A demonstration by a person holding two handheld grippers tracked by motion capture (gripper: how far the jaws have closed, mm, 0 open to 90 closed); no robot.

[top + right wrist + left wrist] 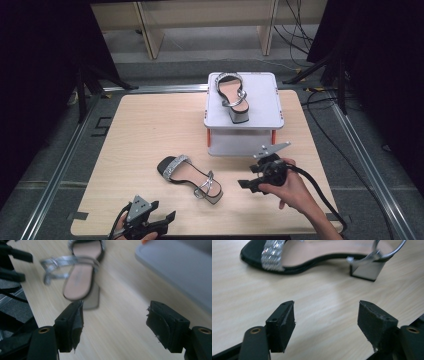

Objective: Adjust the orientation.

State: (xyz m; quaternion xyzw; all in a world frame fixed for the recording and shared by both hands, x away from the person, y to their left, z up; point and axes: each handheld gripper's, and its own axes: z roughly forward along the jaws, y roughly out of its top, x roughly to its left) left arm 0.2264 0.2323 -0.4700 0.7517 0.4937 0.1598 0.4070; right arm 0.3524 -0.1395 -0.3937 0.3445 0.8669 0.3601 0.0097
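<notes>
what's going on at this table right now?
A person is working with a pair of sandals, holding tongs in each hand. One sandal sits on the raised grey stand; the other sandal lies on the table. The left tongs and right tongs flank the sandal on the table, both open and empty, neither touching it.

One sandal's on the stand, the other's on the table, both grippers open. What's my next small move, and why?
Probably bring the right gripper in on the heel end of the table sandal. Its jaws are open and empty, the heel faces it, and the other sandal already sits on the grey stand.
</notes>
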